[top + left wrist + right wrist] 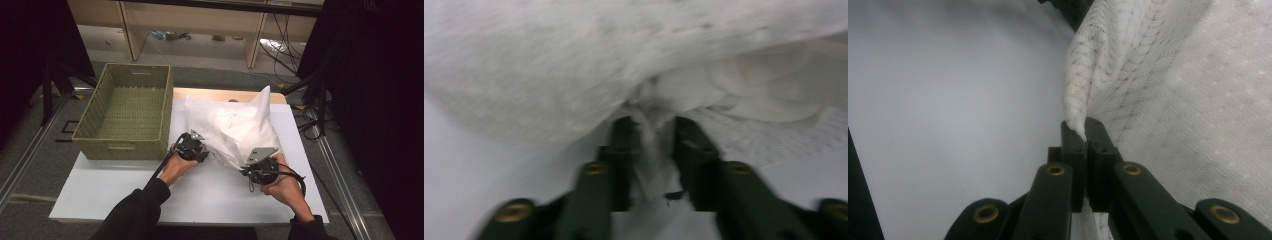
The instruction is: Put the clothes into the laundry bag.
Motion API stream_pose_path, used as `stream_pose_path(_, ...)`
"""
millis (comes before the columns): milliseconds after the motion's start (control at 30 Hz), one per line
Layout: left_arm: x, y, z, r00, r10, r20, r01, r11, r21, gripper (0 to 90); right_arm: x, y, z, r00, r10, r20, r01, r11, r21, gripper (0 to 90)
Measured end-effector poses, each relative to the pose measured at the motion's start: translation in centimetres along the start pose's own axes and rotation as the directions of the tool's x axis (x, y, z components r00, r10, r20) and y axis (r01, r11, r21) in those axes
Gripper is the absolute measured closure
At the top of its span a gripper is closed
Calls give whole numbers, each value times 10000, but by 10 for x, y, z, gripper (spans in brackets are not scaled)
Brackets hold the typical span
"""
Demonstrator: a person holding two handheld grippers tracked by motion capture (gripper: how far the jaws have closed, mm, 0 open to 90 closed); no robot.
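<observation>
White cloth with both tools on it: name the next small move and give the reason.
Probably raise both tools together and lift the white cloth off the table. The left tool and the right tool each pinch a fold of its near edge, while the rest lies heaped on the table. The empty woven basket at the left looks like the likely destination.

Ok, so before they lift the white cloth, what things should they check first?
1. Left gripper has cloth between its fingers: ok, a fold of the white cloth sits between them.
2. Right gripper pinches the cloth edge: ok, shut tight on it.
3. Both grips are at the cloth's near side: ok.
4. Basket has room: ok, nothing shows inside.
5. Cloth is free of the basket: ok, it lies beside it on the table.
6. Grip strong enough for lifting: cannot tell.
</observation>
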State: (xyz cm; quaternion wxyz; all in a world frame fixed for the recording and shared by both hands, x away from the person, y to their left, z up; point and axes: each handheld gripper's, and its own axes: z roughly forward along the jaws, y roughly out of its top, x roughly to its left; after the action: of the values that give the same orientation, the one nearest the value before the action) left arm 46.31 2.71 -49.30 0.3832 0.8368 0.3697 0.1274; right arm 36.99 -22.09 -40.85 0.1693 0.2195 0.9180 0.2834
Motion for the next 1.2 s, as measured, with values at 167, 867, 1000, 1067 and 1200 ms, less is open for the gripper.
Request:
stream_pose_path(167, -1, -7, -25, 9980, 10, 637, -6, 10000, -59, 883, 0, 0, 2, 10000, 29, -18, -29, 10000, 16, 896)
stream_pose_path(867, -32, -87, -139, 9713, 965, 2175, -1037, 9944, 220, 885, -9, -9, 12, 9988, 439, 201, -447, 9983, 376, 894)
stream_pose_path(1000, -27, -98, -148, 9706, 633, 2322, -719, 9970, 288, 884, -10, -11, 5, 9992, 384, 149, -388, 9989, 265, 893)
stream_pose_path(1067, -30, -99, -144, 9670, 689, 2452, -790, 9964, 316, 878, -9, -10, 1, 9993, 213, 293, -220, 9994, 266, 892)
stream_pose_path(1200, -29, -93, -134, 9699, 540, 2374, -666, 9967, 454, 654, -5, -7, -2, 9997, 128, 211, -134, 9996, 264, 890)
